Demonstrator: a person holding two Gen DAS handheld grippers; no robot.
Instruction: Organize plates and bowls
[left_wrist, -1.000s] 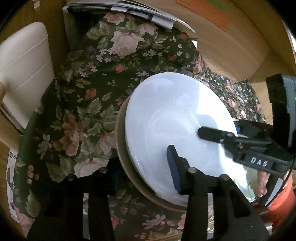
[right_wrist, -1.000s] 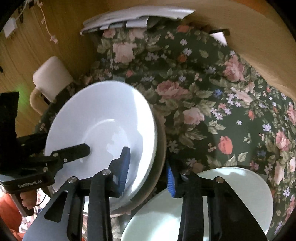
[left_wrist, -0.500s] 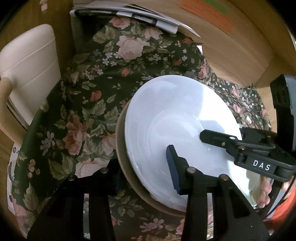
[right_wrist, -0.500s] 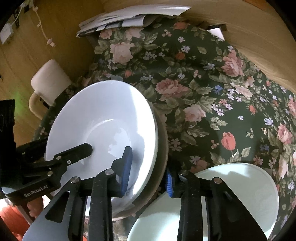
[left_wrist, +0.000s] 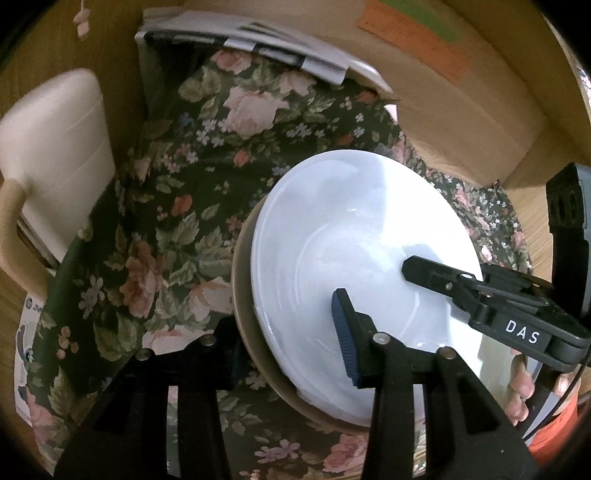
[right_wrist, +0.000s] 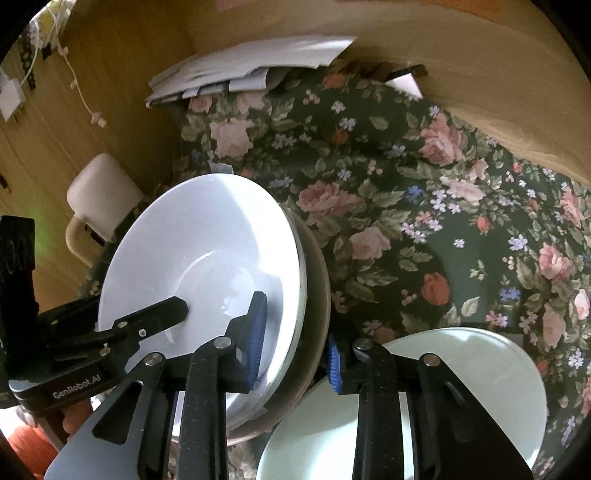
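Lower centre of both views: the stack of white plates (right_wrist: 207, 251) on a brown plate (right_wrist: 317, 295), tilted above the floral counter (right_wrist: 406, 206); left tongs (left_wrist: 288, 347) and right tongs (right_wrist: 295, 347), just closing, clamp opposite rims; pale green plate (right_wrist: 461, 387) lower right.

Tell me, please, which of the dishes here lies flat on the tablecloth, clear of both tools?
The pale green plate at the lower right of the right wrist view. The white bowl and the brown dish under it are stacked, tilted, and clamped at their rims.
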